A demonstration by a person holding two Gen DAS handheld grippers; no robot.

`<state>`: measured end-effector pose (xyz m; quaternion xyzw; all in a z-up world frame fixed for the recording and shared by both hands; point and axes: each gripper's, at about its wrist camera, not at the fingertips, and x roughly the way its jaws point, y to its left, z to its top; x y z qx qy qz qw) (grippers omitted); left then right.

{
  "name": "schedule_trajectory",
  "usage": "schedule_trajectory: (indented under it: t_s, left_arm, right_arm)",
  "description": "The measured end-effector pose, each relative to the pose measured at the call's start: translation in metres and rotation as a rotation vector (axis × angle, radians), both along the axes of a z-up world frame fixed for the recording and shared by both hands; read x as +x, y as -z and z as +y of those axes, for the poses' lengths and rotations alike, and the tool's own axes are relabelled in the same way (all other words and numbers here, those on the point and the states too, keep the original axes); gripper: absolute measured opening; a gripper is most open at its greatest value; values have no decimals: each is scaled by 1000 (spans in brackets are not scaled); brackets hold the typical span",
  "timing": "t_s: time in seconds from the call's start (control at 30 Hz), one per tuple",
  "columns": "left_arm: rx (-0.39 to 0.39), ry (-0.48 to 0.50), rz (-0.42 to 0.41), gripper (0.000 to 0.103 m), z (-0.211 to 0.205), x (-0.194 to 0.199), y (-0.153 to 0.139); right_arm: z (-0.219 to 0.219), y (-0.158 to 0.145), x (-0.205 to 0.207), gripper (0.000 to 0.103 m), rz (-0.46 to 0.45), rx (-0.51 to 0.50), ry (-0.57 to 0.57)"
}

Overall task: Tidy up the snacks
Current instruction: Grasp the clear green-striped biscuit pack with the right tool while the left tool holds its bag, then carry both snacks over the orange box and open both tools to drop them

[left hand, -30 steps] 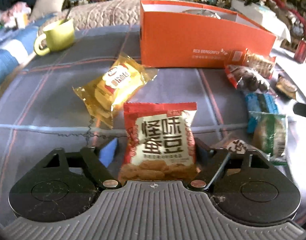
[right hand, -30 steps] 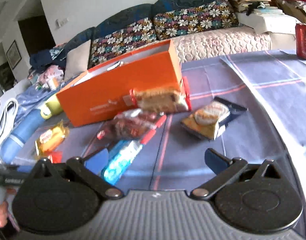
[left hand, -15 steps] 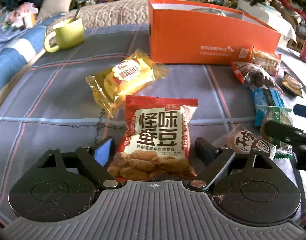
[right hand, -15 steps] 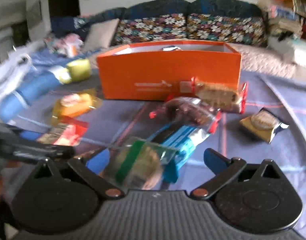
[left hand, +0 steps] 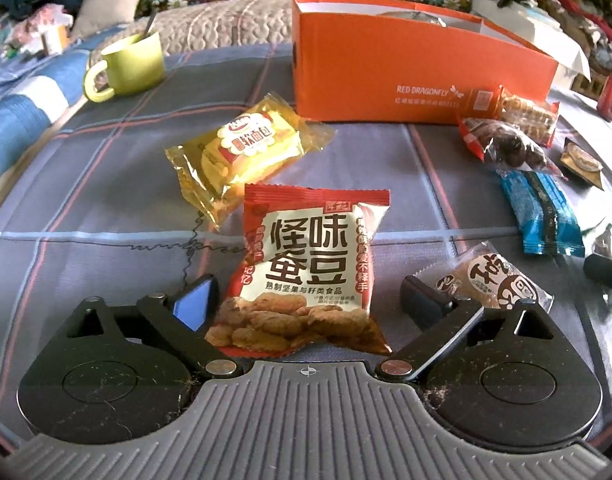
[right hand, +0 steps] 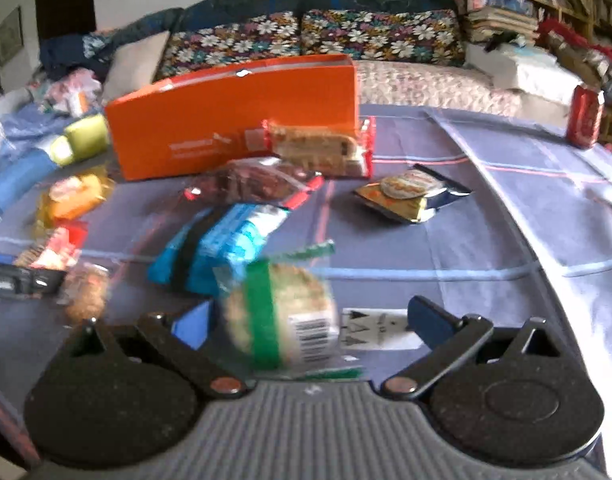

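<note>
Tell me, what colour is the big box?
Orange; the box shows best in the left wrist view.

The red snack bag (left hand: 311, 264) is glossy printed plastic film, crinkled at its seams. The yellow bread packet (left hand: 246, 152) is shiny and translucent. The orange box (left hand: 405, 68) looks like matt cardboard. A woven plaid tablecloth (left hand: 106, 184) is matt, and the green mug (left hand: 132, 65) is smooth glazed ceramic.

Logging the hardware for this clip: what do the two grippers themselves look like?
Both match: the left gripper and right gripper each have a ribbed grey body, two round black discs, black linkage arms with copper-coloured rivets, and blue-faced jaws. No cables or sleeves show.
</note>
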<state>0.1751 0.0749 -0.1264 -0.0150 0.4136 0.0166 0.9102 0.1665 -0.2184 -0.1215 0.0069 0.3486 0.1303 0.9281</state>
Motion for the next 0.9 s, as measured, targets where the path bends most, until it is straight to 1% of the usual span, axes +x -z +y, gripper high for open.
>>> schedule_trajectory:
  t_s: [0.03,0.2,0.33,0.37,0.4,0.43,0.47,0.57,0.67,0.8,0.9]
  left_arm:
    - [-2,-2,2,73,0,1,0]
    - [4,-5,-5,77,1,3,1]
    - [1,-11,-19,76,4,5,3]
    - [1,-9,-20,74,4,6,3]
    - [1,-1,-24,62,4,6,2]
    - [0,15,-32,51,3,5,0]
    - [5,31,-37,27,2,4,-4]
    - [-42,53,-19,21,7,4,-9]
    - [-79,49,-30,21,12,-4,-17]
    - [-125,53,-61,21,16,-8,-34]
    - [-165,67,-85,21,17,0,-50]
  right_arm:
    - [4,0,1,101,-6,-5,-19]
    - [21,7,-3,102,-29,-95,-66]
    - [20,7,-7,101,-32,-101,-74]
    - [19,7,-7,100,-35,-103,-75]
    - [19,7,-8,96,-39,-101,-77]
    - [19,4,-11,64,-64,-108,-80]
    - [19,1,-11,49,-64,-113,-87]
    - [14,-2,-9,49,-37,-76,-79]
    - [3,-12,-14,49,-17,5,-68]
    - [-5,-34,-13,49,-35,84,-65]
    - [-7,-58,3,49,-74,127,-73]
